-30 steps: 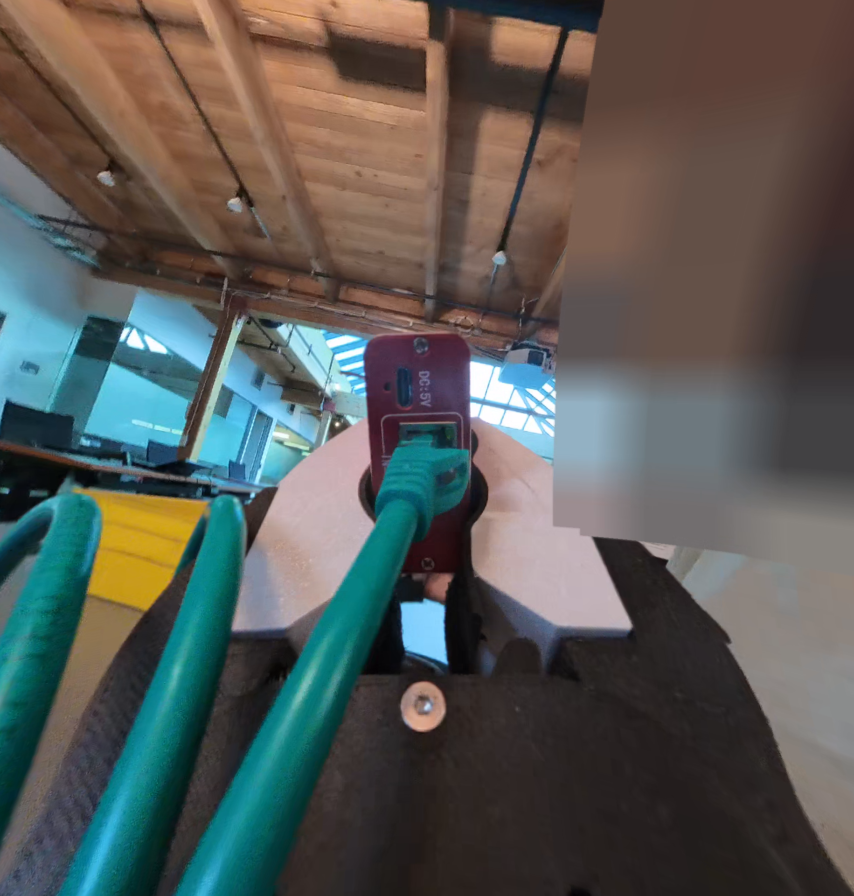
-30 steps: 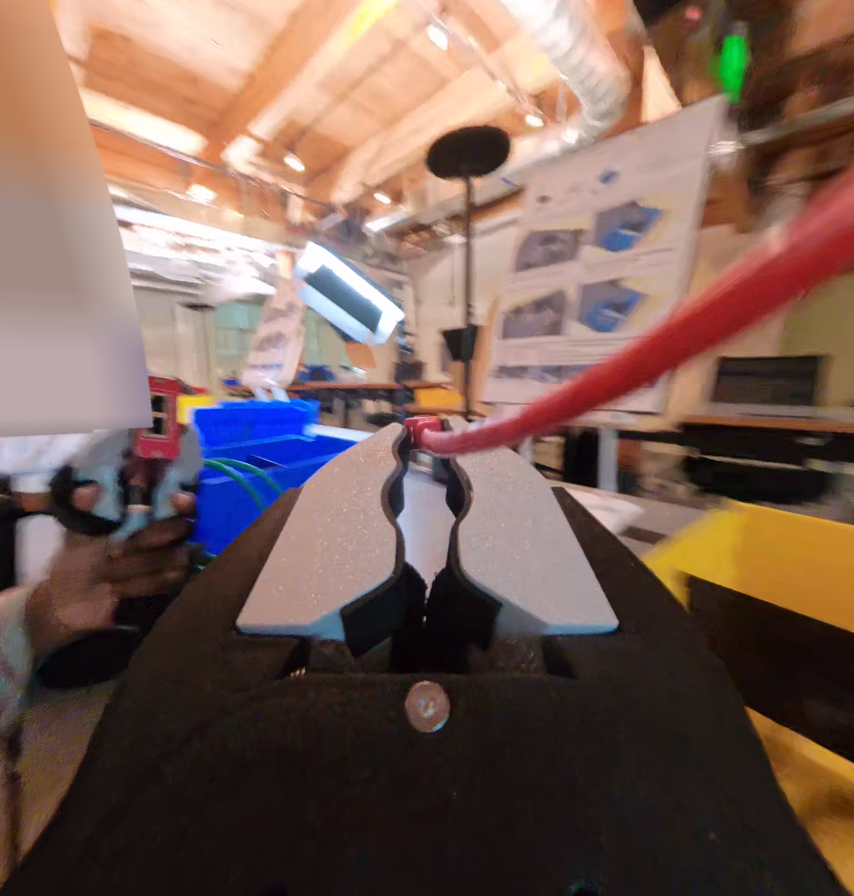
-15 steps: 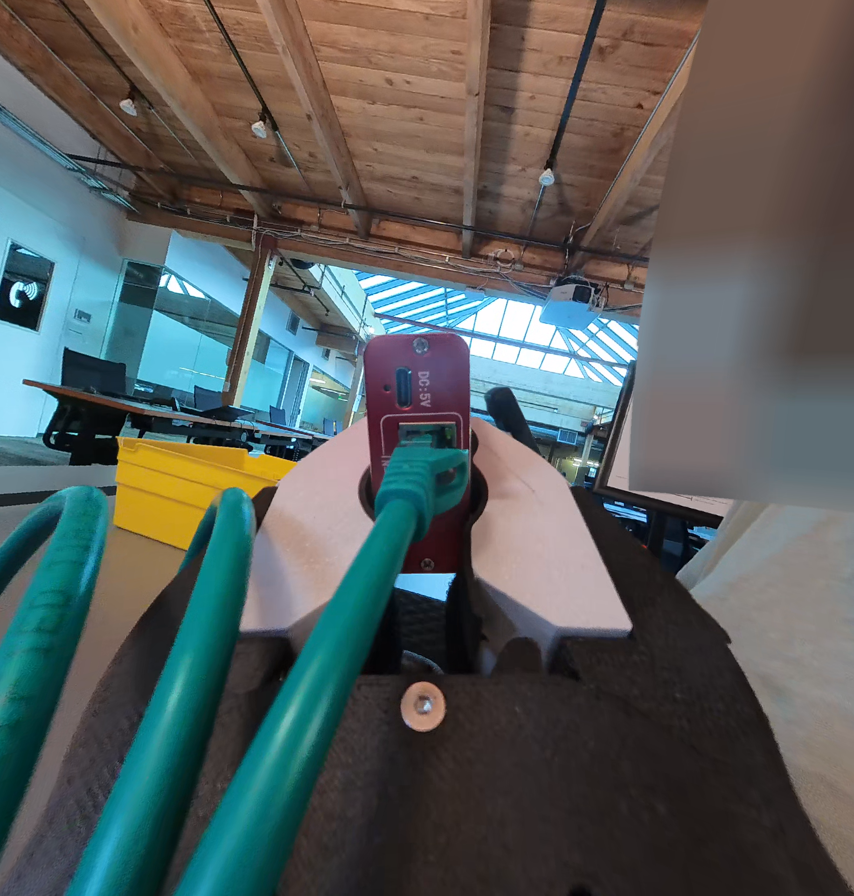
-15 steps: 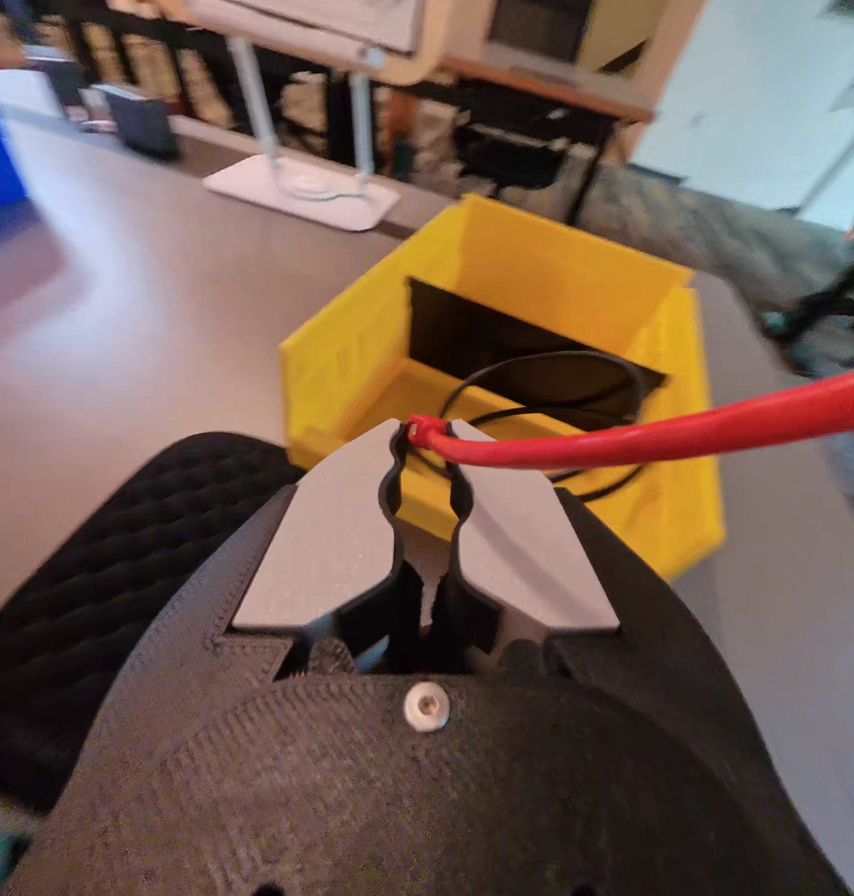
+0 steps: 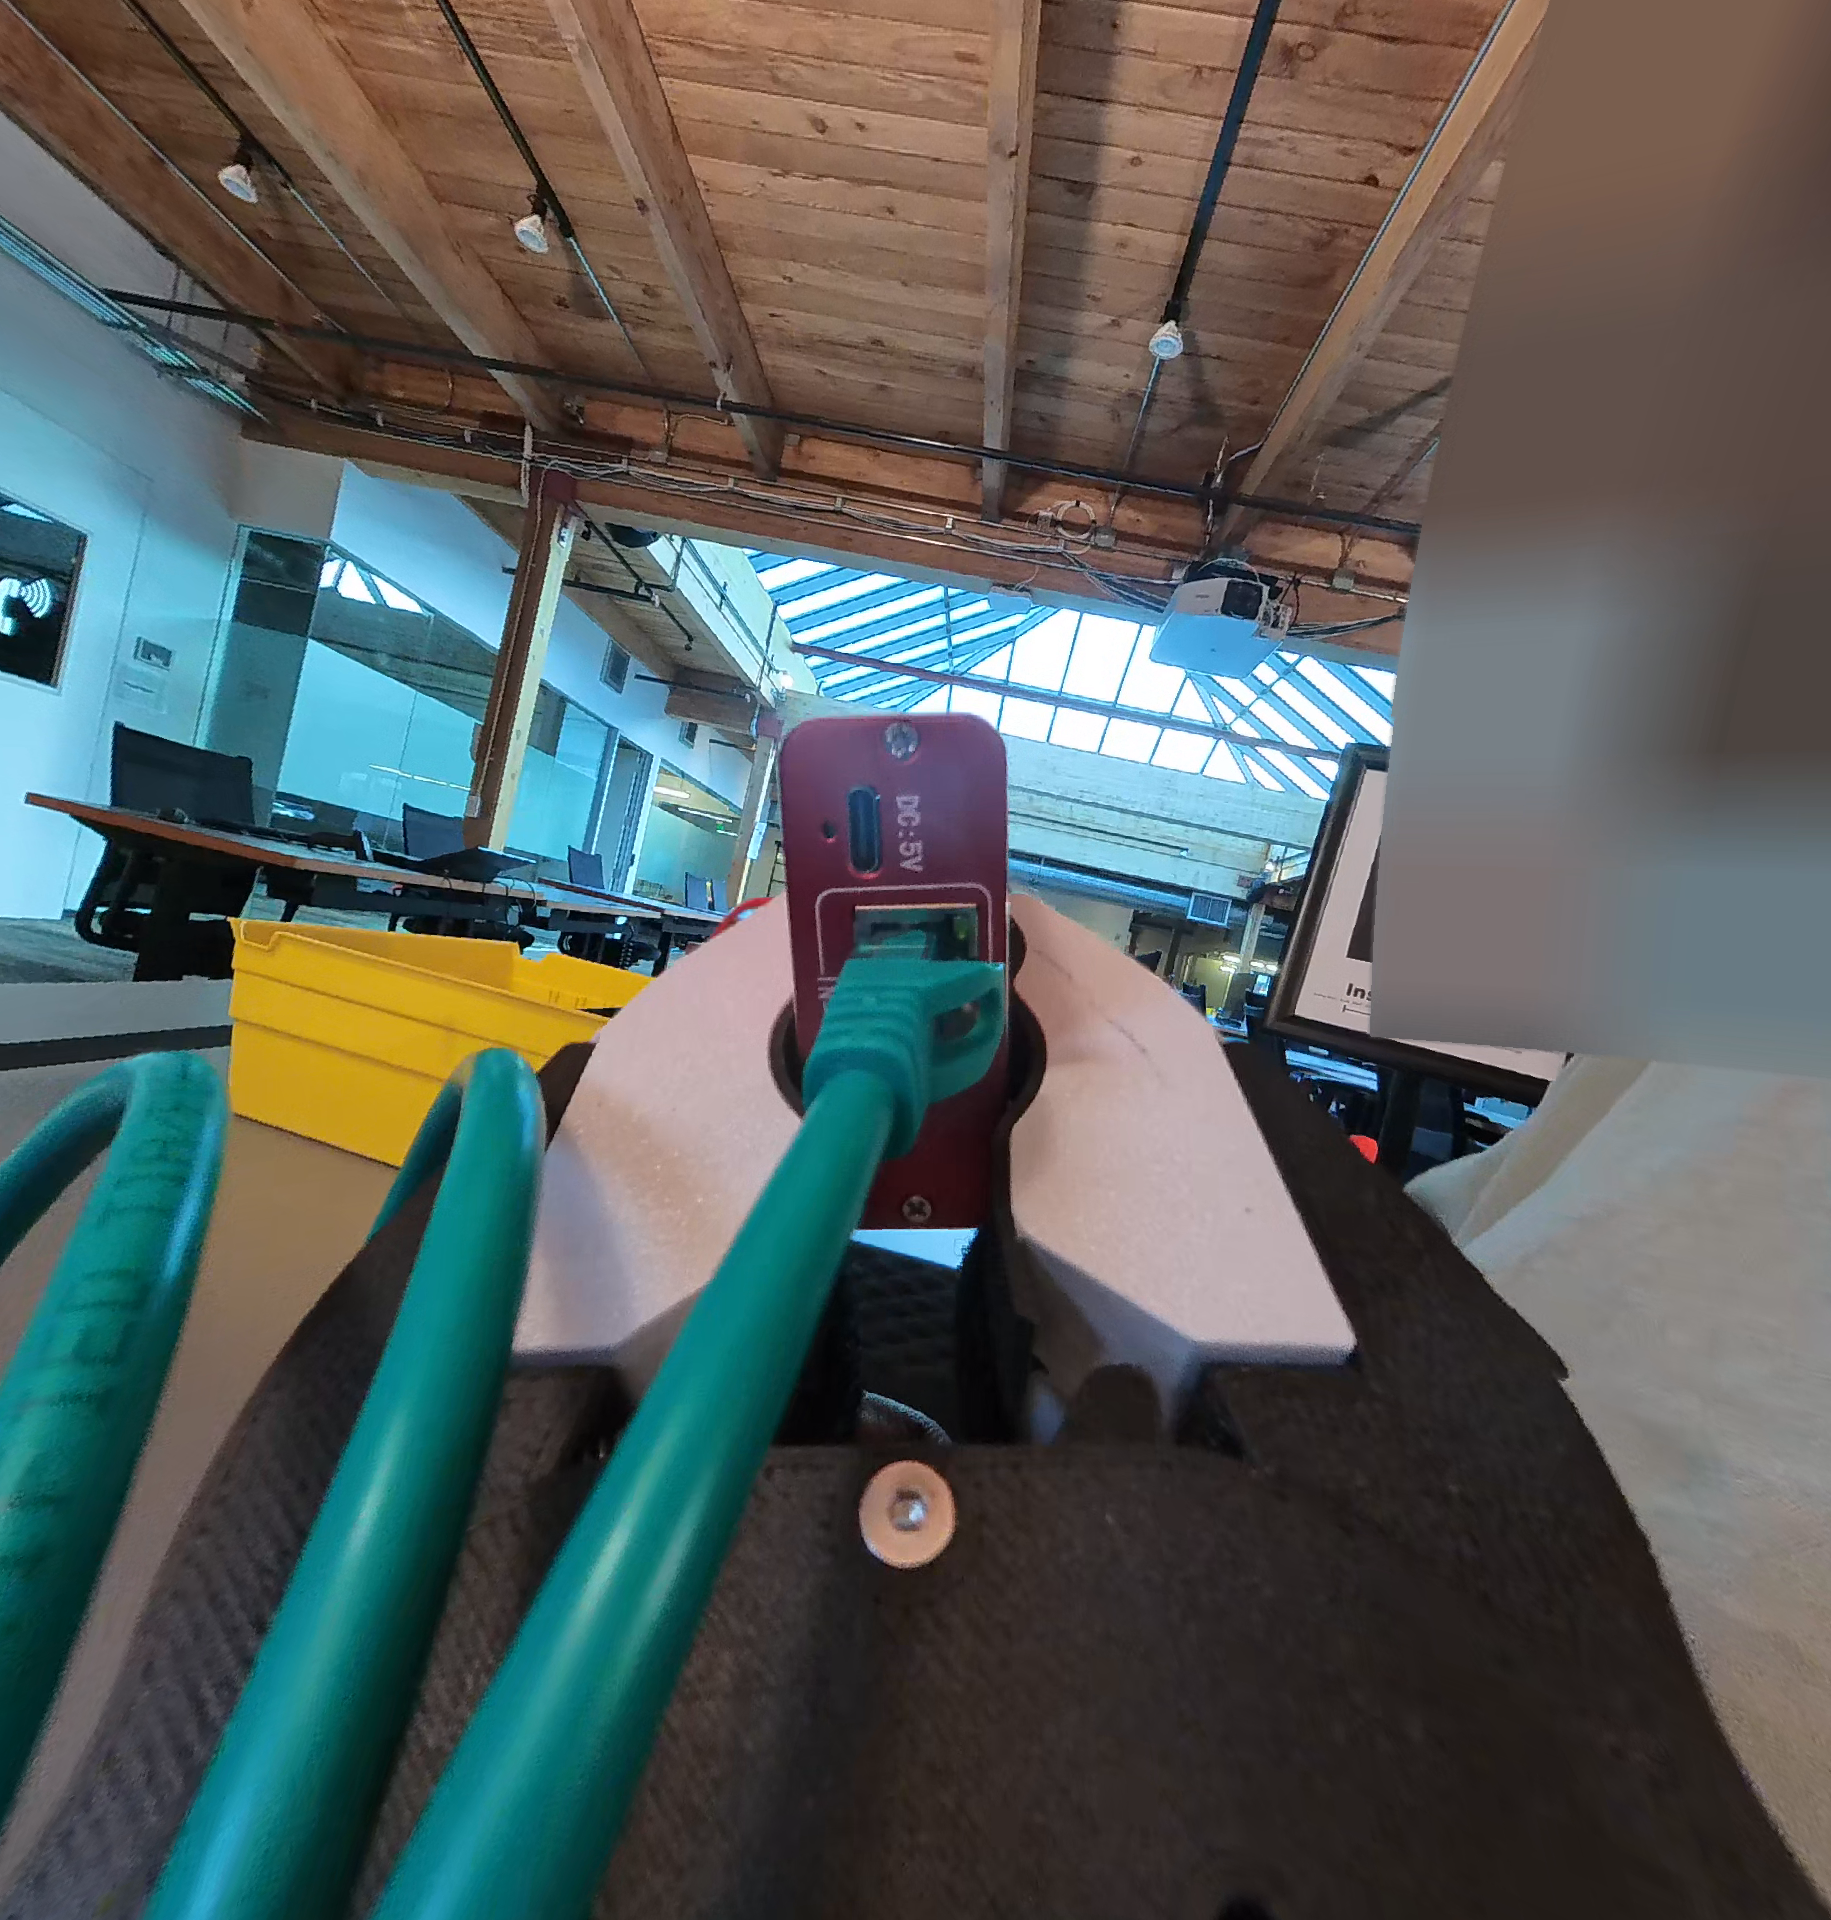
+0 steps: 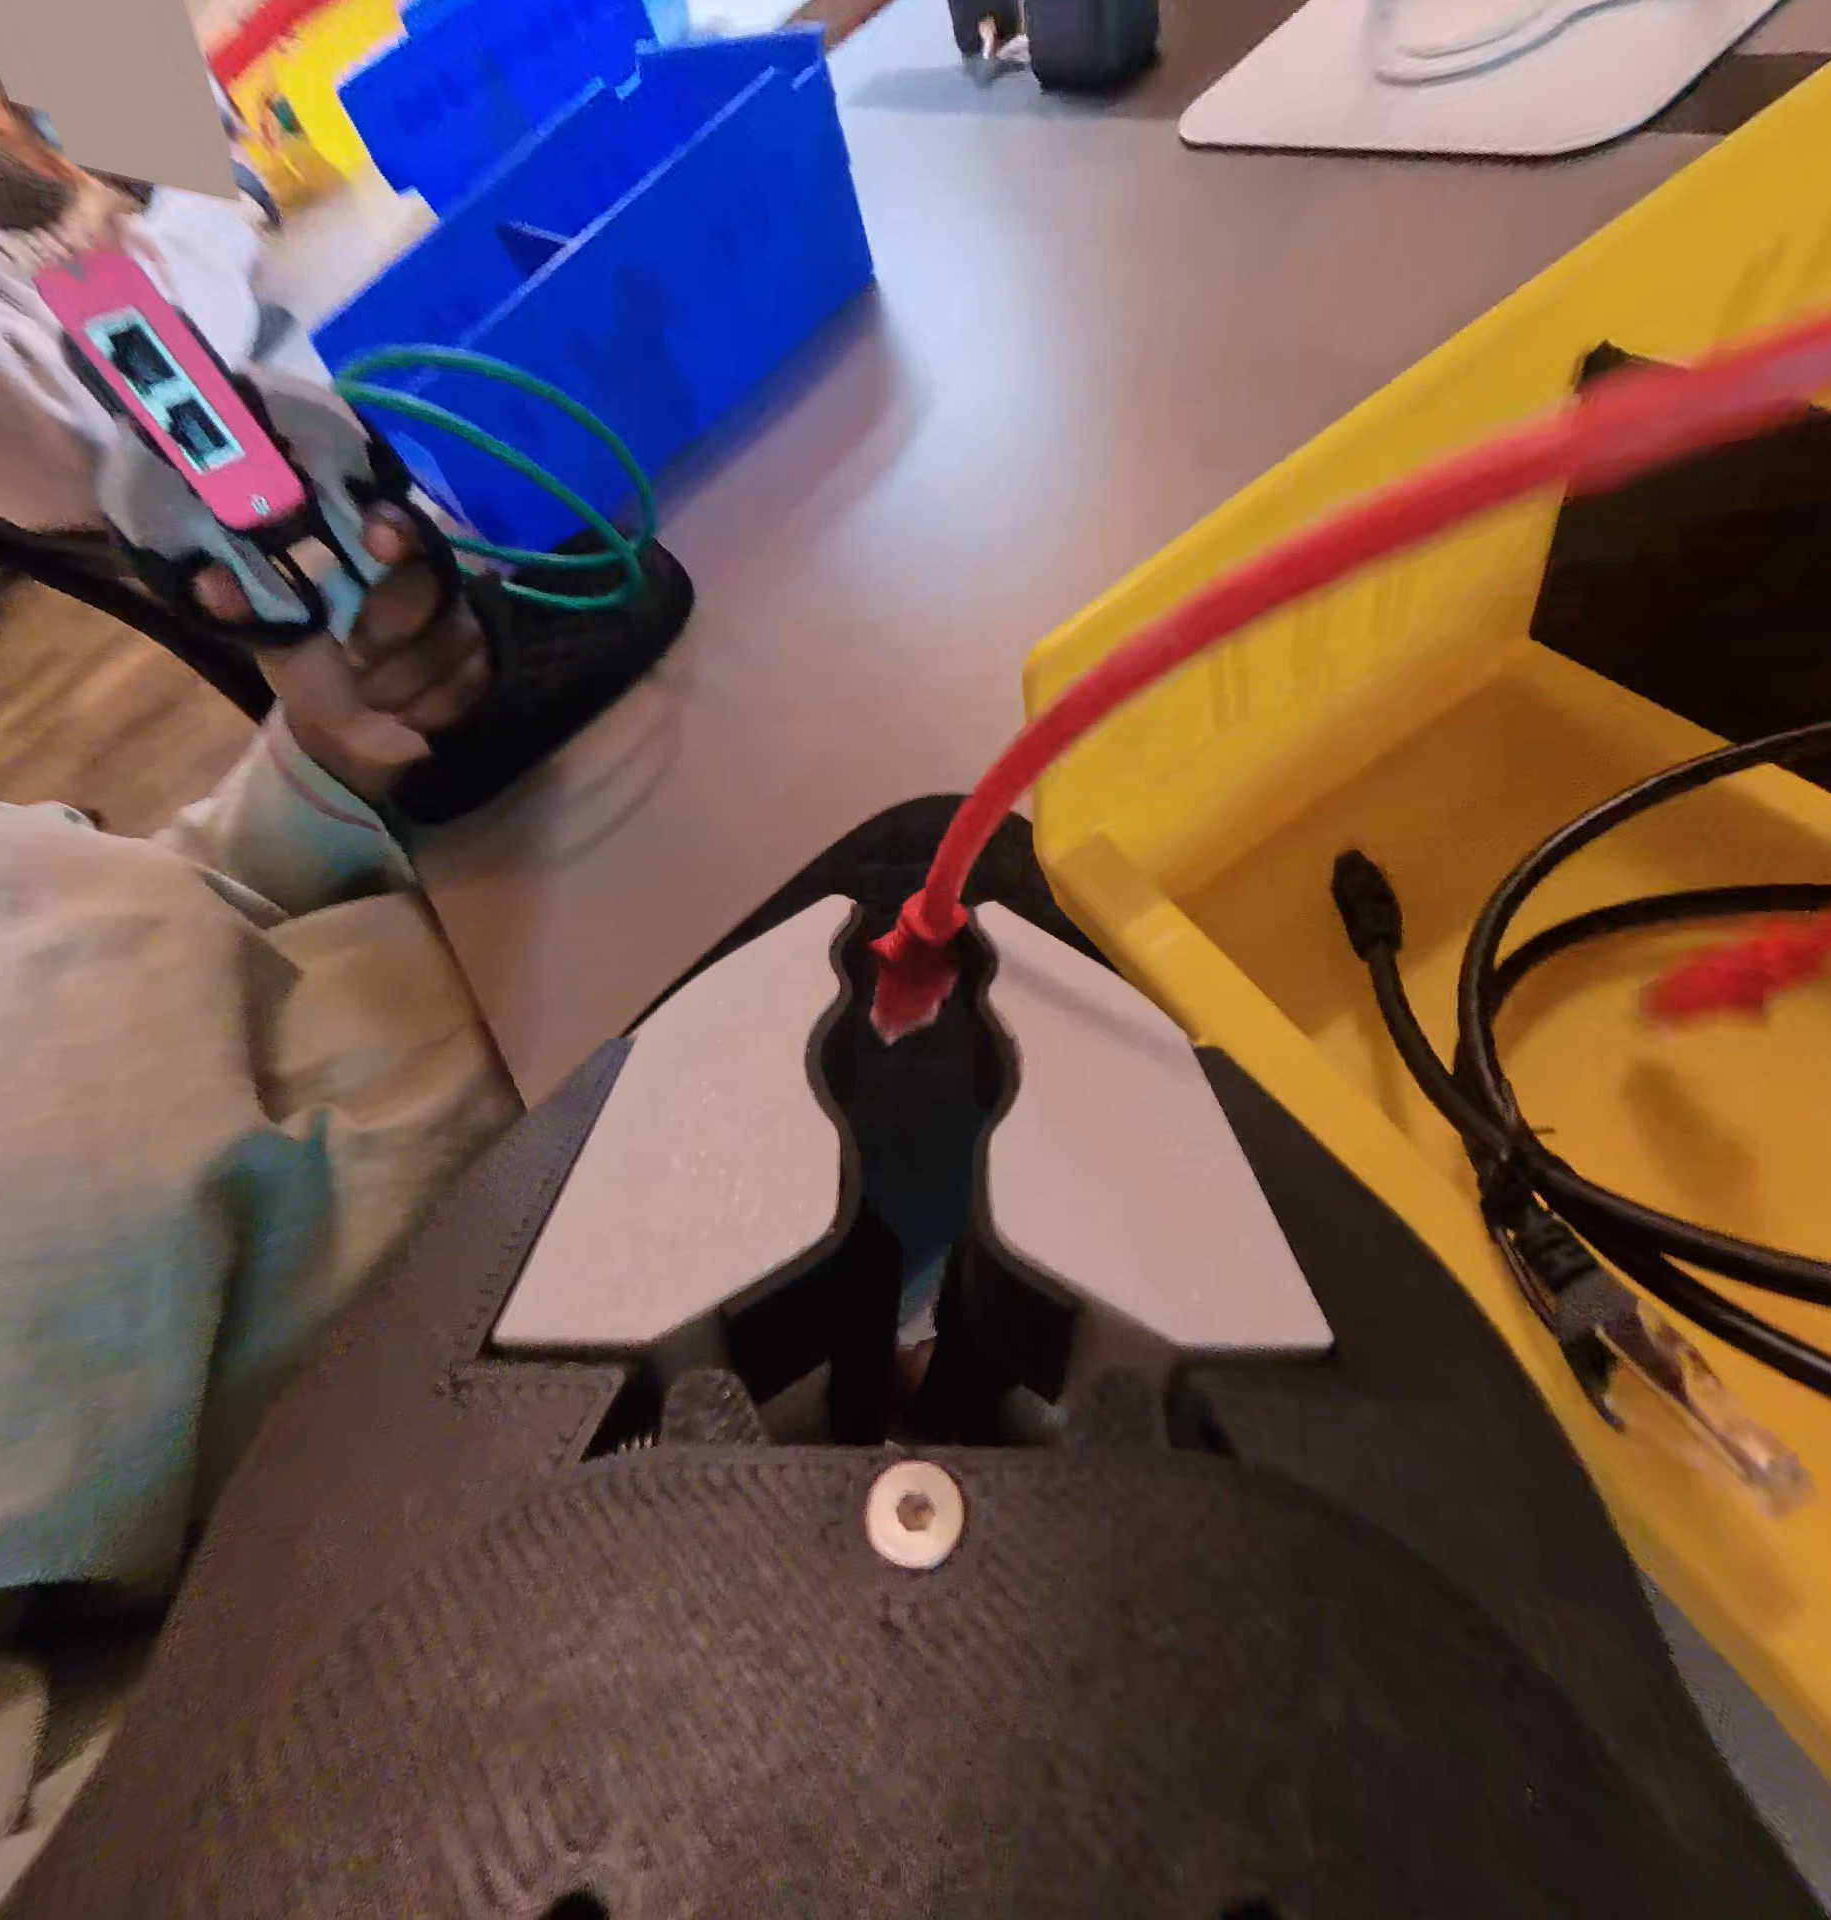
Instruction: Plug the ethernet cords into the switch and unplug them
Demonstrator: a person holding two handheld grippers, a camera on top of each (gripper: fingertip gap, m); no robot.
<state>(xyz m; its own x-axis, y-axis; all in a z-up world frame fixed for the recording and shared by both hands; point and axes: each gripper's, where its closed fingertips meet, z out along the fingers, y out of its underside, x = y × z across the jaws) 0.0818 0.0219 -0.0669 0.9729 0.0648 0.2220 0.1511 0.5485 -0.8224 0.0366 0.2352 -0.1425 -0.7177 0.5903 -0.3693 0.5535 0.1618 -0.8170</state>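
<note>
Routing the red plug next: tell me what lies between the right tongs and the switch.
Right wrist view: from the right tongs to the switch, only bare table, then the person's hand just below it.

Two hand-held grippers with black textured printed bodies and pale grey fingers

The left gripper and right gripper each have broad, matte, light-grey fingers with wavy black-edged inner faces, and a single silver screw in the ribbed black housing. The person's sleeve looks like pale beige cloth, though blurred.
</note>
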